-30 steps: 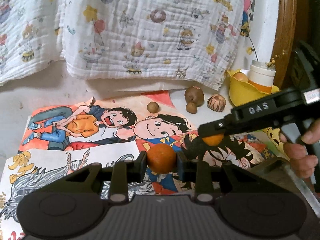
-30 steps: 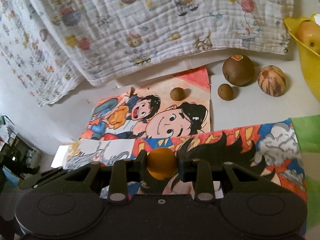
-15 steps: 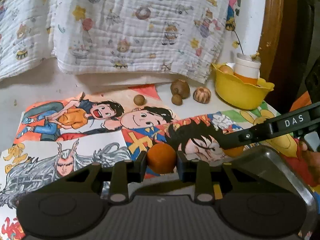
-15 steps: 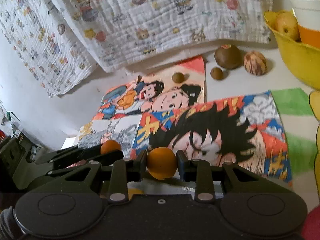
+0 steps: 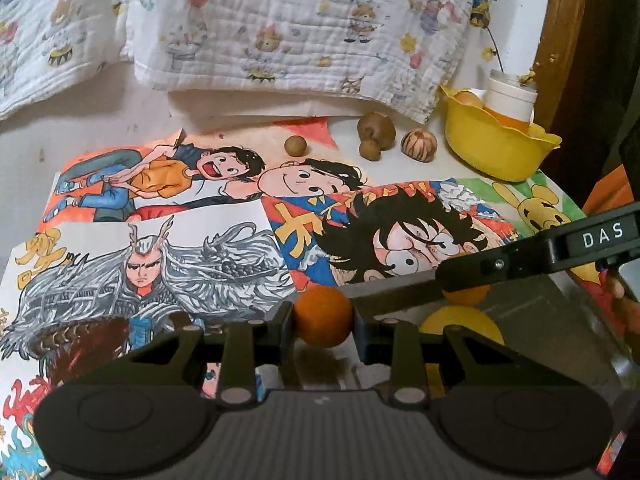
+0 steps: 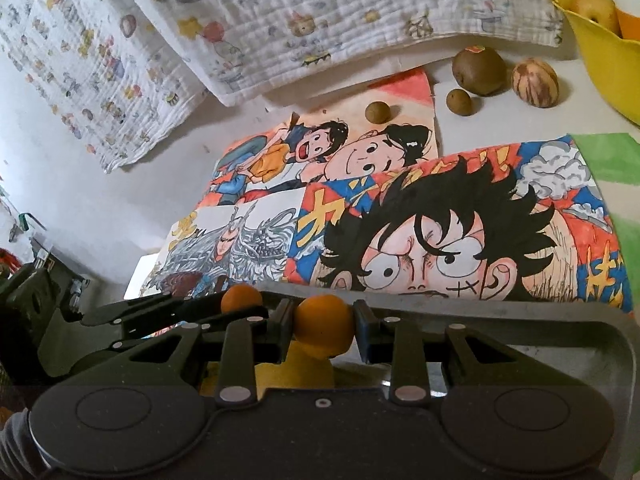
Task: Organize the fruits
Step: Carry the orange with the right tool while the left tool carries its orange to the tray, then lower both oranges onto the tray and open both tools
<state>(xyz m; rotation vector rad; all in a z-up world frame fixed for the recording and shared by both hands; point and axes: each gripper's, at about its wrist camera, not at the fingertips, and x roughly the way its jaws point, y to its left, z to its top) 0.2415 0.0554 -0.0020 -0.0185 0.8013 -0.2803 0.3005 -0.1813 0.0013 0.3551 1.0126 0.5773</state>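
Left fingers: the left gripper (image 5: 323, 322) is clamped on a small orange fruit (image 5: 322, 317), a pad pressing each side.
Right fingers: the right gripper (image 6: 324, 326) is clamped on a second small orange fruit (image 6: 325, 325).
Landmark: a grey metal tray (image 6: 592, 332) at the near edge of the cartoon drawings (image 6: 440, 216).
Held fruits: both hang over the tray, close beside each other.
Loose fruits: a kiwi (image 6: 478, 70), a striped nut-like fruit (image 6: 534, 83) and two small brown round fruits (image 6: 459, 101) lie beyond the drawings, well apart from the tray.
Yellow bowl (image 5: 500, 148): far right of the tray, holding a pale fruit and a white-and-orange cup.
Backdrop: a printed quilted cloth (image 5: 280, 28).
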